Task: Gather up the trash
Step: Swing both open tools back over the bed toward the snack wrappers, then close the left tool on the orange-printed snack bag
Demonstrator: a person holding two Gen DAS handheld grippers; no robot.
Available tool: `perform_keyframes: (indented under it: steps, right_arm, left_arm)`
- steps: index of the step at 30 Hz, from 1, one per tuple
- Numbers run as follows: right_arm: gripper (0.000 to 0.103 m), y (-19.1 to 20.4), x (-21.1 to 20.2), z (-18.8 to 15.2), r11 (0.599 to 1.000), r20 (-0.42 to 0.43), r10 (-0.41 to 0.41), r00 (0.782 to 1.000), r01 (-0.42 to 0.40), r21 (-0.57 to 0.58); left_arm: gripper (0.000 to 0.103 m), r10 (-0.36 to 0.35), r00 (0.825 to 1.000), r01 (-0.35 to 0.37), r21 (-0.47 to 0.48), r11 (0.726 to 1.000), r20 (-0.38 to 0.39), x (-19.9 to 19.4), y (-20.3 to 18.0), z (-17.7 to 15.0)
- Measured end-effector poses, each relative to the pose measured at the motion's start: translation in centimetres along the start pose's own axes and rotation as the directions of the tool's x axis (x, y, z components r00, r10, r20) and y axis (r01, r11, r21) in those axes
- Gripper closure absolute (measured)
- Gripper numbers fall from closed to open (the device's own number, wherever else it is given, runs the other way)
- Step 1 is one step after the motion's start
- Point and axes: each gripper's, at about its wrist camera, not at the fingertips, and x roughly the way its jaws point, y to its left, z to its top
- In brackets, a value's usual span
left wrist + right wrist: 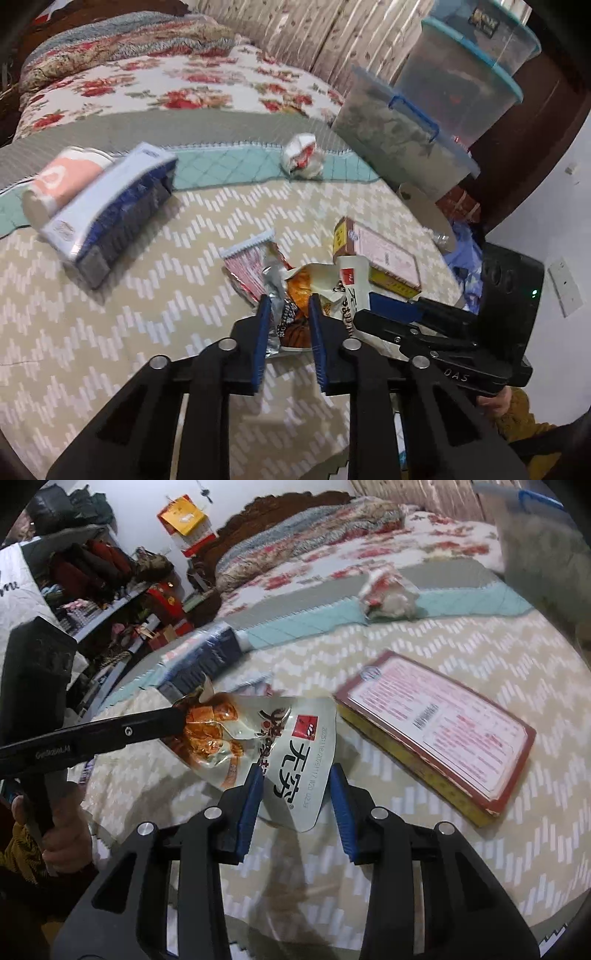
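Bed w/ zigzag quilt (pixel 461 657), snack bag (pixel 295 746) half-hidden by left tongs (pixel 287 301)

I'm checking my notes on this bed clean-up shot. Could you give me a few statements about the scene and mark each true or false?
1. Both grippers are at the same snack wrapper. True: the left gripper is at its orange end, the right gripper at its white end.
2. The crumpled paper ball lies between the right gripper's jaws. False: it lies farther up the bed, on the teal strip.
3. The flat red-edged box lies label up on the bedspread. True.
4. The lidded plastic tubs stand on the floor. False: they are stacked at the bed's edge.
5. The blue-and-white carton rests against a pink-labelled cup. True.
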Motion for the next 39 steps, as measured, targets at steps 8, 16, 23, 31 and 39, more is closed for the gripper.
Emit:
perform_keyframes:
  steps: [8, 16, 23, 31, 39]
  right_arm:
    - [0.060, 2.1, 0.5, 1.4, 0.999, 0.015, 0.016, 1.000, -0.015, -0.043]
    - [0.017, 6.9, 4.7, 1.9, 0.979, -0.058, -0.077, 0.995, 0.064, -0.191]
    - [0.016, 6.8, 6.4, 1.8, 0.964, -0.062, -0.174, 0.983, 0.157, -0.216]
    - [0.018, 6.7, 6.2, 1.4, 0.964, -0.047, -0.178, 0.983, 0.165, -0.207]
    - [0.022, 6.8, 6.1, 1.2, 0.964, -0.041, -0.178, 0.983, 0.165, -0.208]
  left_arm:
    - [0.089, 0.083, 0.986, -0.066, -0.118, 0.991, 0.146, -7.6, 5.2, -0.9]
    - [0.089, 0.116, 0.980, -0.082, -0.203, 0.976, 0.161, -10.3, 8.7, -3.7]
    - [0.089, 0.073, 0.985, -0.037, -0.223, 0.974, 0.159, -9.9, 9.6, -4.3]
    - [0.060, 0.024, 0.993, 0.006, -0.258, 0.966, 0.114, -7.8, 9.7, -4.4]
    - [0.051, -0.023, 0.997, 0.046, -0.318, 0.947, 0.075, -6.2, 10.4, -5.2]
